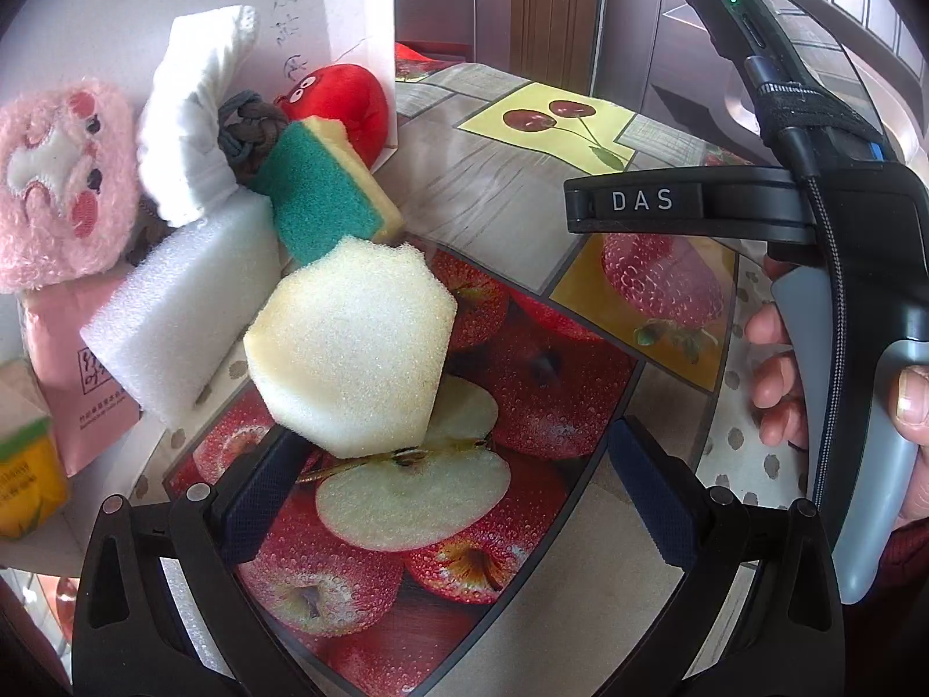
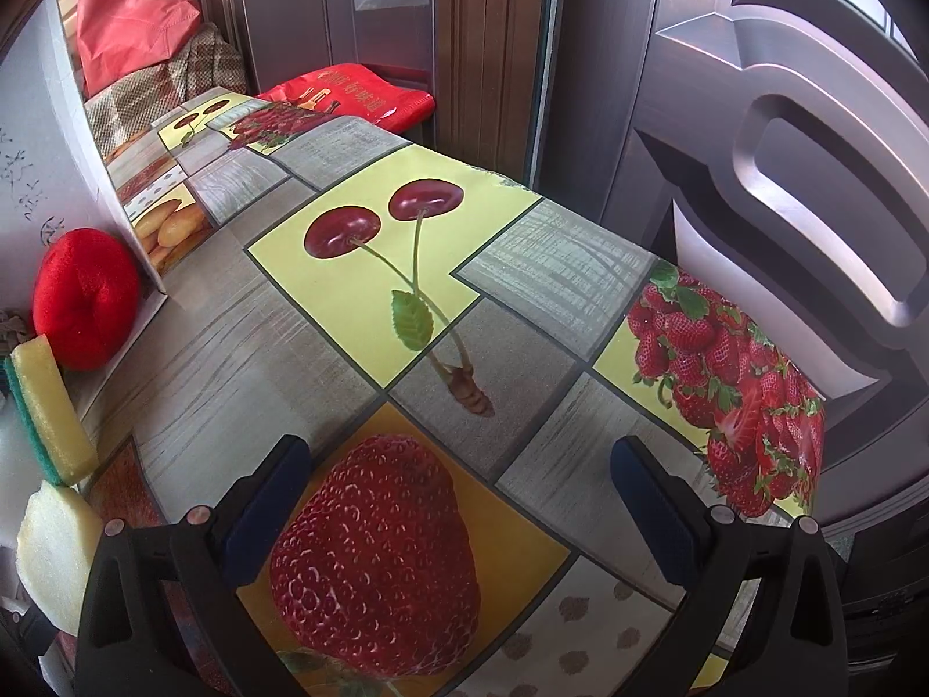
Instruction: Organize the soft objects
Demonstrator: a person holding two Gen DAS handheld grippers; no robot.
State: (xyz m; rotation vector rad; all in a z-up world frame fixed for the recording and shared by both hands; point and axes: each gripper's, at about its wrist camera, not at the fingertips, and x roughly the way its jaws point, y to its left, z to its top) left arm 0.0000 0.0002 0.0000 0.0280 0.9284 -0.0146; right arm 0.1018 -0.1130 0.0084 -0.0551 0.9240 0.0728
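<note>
The left gripper (image 1: 458, 488) has its fingers spread wide over the fruit-print tablecloth (image 1: 522, 221). The pale yellow, many-sided foam sponge (image 1: 348, 348) leans right by the left finger, not pinched. Its long side runs from near-right up to far-left, toward the pile. I think it is just being added there. Next comes the white foam block (image 1: 186, 313), then the green and yellow scrub sponge (image 1: 325, 186). The right gripper (image 2: 458, 499) is spread and empty.

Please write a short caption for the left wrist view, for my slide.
Open left gripper beside a pale sponge, soft items piled behind on the fruit-print table.
</note>
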